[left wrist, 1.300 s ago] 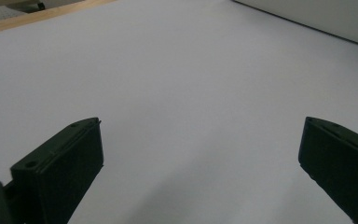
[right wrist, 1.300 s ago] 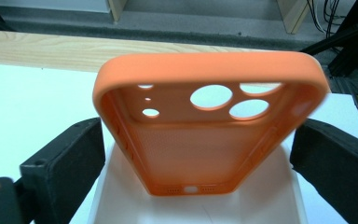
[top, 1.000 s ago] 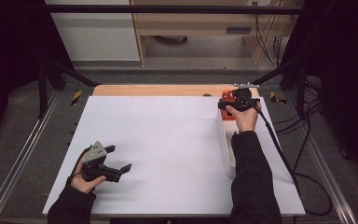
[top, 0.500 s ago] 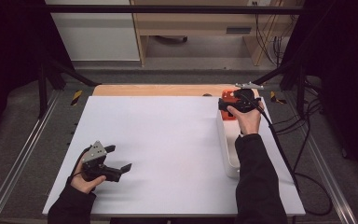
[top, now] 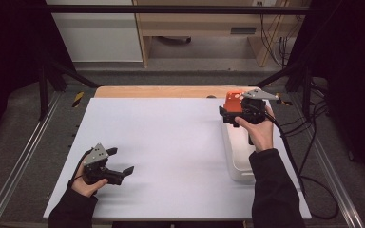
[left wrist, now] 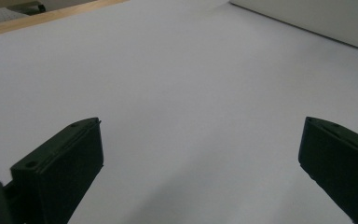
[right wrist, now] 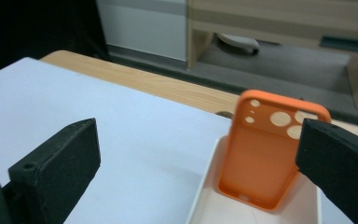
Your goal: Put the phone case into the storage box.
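Note:
An orange phone case [right wrist: 265, 154] with round camera holes leans upright at the far end of a white tray [right wrist: 205, 196]. My right gripper [right wrist: 199, 140] is open, hovering just short of the case with nothing between its jaws. In the high view, that gripper [top: 228, 113] is over the tray's [top: 237, 164] far end, right beside the orange case [top: 233, 97]. My left gripper [top: 122, 160] rests open near the front left of the white table sheet [top: 171, 137]. In its own view, the left gripper [left wrist: 200, 135] spans bare sheet, with the tray's wall [left wrist: 317, 18] far off.
A strip of wooden tabletop [top: 161, 91] runs behind the white sheet. Metal rails [top: 19, 166] flank the table. Cables [top: 309, 142] trail off the right side. A wooden cabinet [top: 209, 23] stands beyond.
The right hand and its gripper have shifted slightly at the tray's far end. The left gripper has stayed where it was.

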Available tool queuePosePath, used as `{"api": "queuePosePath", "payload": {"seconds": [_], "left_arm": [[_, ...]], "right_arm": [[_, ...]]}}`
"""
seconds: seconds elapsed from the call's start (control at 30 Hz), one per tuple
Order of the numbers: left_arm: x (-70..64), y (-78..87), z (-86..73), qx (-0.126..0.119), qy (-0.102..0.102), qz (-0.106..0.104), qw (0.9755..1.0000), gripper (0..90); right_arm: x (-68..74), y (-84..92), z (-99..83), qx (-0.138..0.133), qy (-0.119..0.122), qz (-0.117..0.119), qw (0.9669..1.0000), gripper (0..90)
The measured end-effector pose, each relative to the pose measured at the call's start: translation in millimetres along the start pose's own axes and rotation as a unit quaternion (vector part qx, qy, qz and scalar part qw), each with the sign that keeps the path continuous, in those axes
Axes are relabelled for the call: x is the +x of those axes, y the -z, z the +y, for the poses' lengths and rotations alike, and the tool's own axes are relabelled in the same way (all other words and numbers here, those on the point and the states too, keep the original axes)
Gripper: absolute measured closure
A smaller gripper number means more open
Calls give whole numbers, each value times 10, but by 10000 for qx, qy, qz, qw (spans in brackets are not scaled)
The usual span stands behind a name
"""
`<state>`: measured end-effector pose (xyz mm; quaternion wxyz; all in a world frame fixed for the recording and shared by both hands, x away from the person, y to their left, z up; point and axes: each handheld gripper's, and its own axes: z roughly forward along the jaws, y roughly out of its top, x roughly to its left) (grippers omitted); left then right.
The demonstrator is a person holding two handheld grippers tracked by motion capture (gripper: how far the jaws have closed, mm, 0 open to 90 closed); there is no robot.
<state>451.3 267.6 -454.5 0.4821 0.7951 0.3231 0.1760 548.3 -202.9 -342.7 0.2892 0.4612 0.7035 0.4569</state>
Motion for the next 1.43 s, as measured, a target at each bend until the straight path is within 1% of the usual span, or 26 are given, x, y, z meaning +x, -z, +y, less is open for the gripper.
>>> {"api": "queuePosePath", "payload": {"seconds": [0.03,0.1,0.17,0.27,0.37,0.4,0.43,0.47,0.53,0.6,0.7,0.83,0.9,0.97,1.03,1.1,1.17,1.27,1.33,1.43], "left_arm": [[-1,0,1,-4,5,-4,10000,0],[-3,3,2,-10,4,-2,10000,0],[-2,7,6,-27,4,-5,10000,0],[-3,12,8,-50,9,-12,10000,0],[-4,12,8,-48,7,-16,10000,0],[-5,12,8,-49,4,-18,10000,0],[-8,12,9,-48,3,-17,10000,0],[-11,12,11,-51,-2,-22,10000,0],[-17,15,13,-59,-13,-32,10000,0],[-18,19,15,-73,-21,-38,10000,0],[-16,23,15,-85,-11,-39,10000,0],[-14,25,12,-88,-21,-43,9999,0],[-14,29,14,-113,-15,-45,9999,0],[-13,34,15,-135,-24,-51,9999,0],[-15,37,17,-153,-26,-60,9999,0],[-17,40,18,-169,-26,-72,9998,0],[-22,40,20,-177,-34,-83,9998,0],[-31,38,22,-201,-54,-96,9997,0],[-32,40,26,-223,-64,-110,9997,0],[-31,42,28,-230,-72,-112,9996,0]], "right_arm": [[21,55,2,-60,93,99,9999,4],[47,119,6,-132,110,196,9997,5],[84,213,1,-227,166,365,9989,4],[133,330,-25,-299,314,564,9975,4],[182,434,-79,-348,482,797,9950,4],[198,467,-103,-351,560,917,9936,4],[209,492,-123,-365,614,996,9925,4],[221,530,-157,-401,717,1074,9908,4],[235,583,-211,-445,754,1159,9894,4],[241,626,-286,-422,839,1253,9877,4],[237,672,-392,-390,855,1362,9862,4],[206,739,-563,-507,849,1516,9835,4],[182,763,-653,-536,902,1622,9812,4],[155,783,-744,-552,936,1692,9796,3],[120,799,-834,-574,935,1754,9784,3],[88,817,-908,-676,929,1775,9774,3],[43,837,-992,-720,929,1857,9756,3],[-19,859,-1075,-715,895,1851,9760,3],[-65,873,-1116,-635,833,1814,9778,3],[-94,873,-1152,-600,777,1806,9786,3]]}}
